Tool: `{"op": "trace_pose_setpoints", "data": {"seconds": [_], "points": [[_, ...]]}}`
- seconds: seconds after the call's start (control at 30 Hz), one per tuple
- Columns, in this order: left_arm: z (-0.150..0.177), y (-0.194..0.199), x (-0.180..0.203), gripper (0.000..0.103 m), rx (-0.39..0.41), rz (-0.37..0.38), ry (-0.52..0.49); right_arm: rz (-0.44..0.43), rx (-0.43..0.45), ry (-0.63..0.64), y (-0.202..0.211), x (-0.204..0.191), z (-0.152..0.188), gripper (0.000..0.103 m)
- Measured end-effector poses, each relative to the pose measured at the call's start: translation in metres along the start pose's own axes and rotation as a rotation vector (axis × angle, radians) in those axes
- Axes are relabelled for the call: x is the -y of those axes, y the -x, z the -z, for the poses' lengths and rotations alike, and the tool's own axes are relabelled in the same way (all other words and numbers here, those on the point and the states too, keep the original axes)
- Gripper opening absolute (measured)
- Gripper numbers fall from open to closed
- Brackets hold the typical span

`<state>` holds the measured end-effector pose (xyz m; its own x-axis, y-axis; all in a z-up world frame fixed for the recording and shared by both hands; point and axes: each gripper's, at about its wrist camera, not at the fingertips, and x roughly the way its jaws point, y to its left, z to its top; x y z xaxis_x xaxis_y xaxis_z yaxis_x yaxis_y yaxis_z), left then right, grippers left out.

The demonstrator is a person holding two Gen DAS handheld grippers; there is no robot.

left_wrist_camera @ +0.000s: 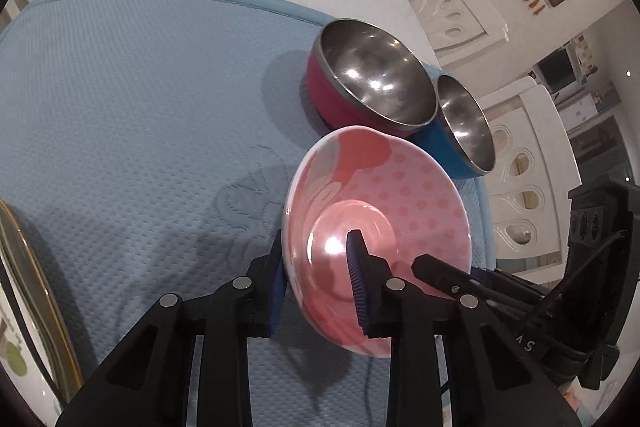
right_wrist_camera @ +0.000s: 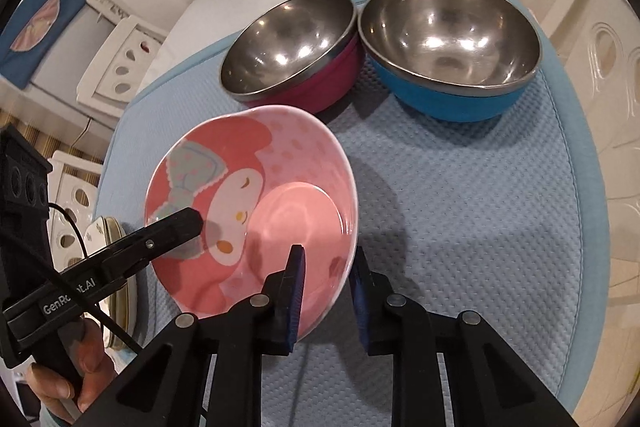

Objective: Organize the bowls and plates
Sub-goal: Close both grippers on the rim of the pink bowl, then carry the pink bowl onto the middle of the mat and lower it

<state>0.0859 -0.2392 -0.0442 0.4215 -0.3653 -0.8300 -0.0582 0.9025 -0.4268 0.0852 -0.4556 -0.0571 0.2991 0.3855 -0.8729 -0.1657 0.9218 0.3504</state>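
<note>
The pink bowl (right_wrist_camera: pixel 256 211) is shown held clear of the blue mat (left_wrist_camera: pixel 120 107), tilted, with both grippers on its rim. The left gripper (left_wrist_camera: pixel 316 287) straddles the rim on one side, one finger inside and one outside; the right gripper (right_wrist_camera: pixel 326 295) does the same on the opposite side. In both, the pads appear close to the wall, but whether they press it firmly cannot be told from either view.

The step in hand is judged to be a transfer or joint carry of the pink bowl — stacking into a steel bowl is the likely aim. The red bowl (right_wrist_camera: pixel 292 51) and the blue bowl (right_wrist_camera: pixel 452 47) stand upright just beyond it, rims nearly touching each other. The next move calls for the bowl to be levelled before it is lowered, and for one gripper to be released without the rim slipping.

Open room lies on the mat to the left in the left wrist view; the blue bowl sits near the mat's edge. A gold-rimmed plate (left_wrist_camera: pixel 36 287) is seen at the near left — it should be avoided in any sweep that way.
</note>
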Motion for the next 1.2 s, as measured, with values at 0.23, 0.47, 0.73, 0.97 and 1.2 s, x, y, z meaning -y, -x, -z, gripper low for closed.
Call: {"op": "trace_pose_setpoints", "data": {"seconds": [0.23, 0.47, 0.73, 0.97, 1.2], "points": [[0.000, -0.004, 0.000, 0.019, 0.032, -0.014, -0.016, 0.017, 0.013, 0.044, -0.007, -0.006, 0.001, 0.021], [0.004, -0.004, 0.003, 0.010, 0.046, -0.025, -0.049, 0.016, 0.037, 0.095, -0.010, -0.007, 0.009, 0.019], [0.027, 0.019, 0.014, 0.010, 0.039, -0.020, -0.053, 0.014, 0.012, 0.094, 0.011, -0.005, 0.021, 0.019], [0.055, 0.027, 0.021, 0.010, -0.001, -0.008, -0.055, 0.018, -0.036, 0.116, 0.027, -0.006, 0.038, 0.019], [0.071, 0.033, 0.031, 0.010, -0.004, -0.058, -0.100, 0.054, -0.062, 0.169, 0.029, -0.014, 0.052, 0.019]]}}
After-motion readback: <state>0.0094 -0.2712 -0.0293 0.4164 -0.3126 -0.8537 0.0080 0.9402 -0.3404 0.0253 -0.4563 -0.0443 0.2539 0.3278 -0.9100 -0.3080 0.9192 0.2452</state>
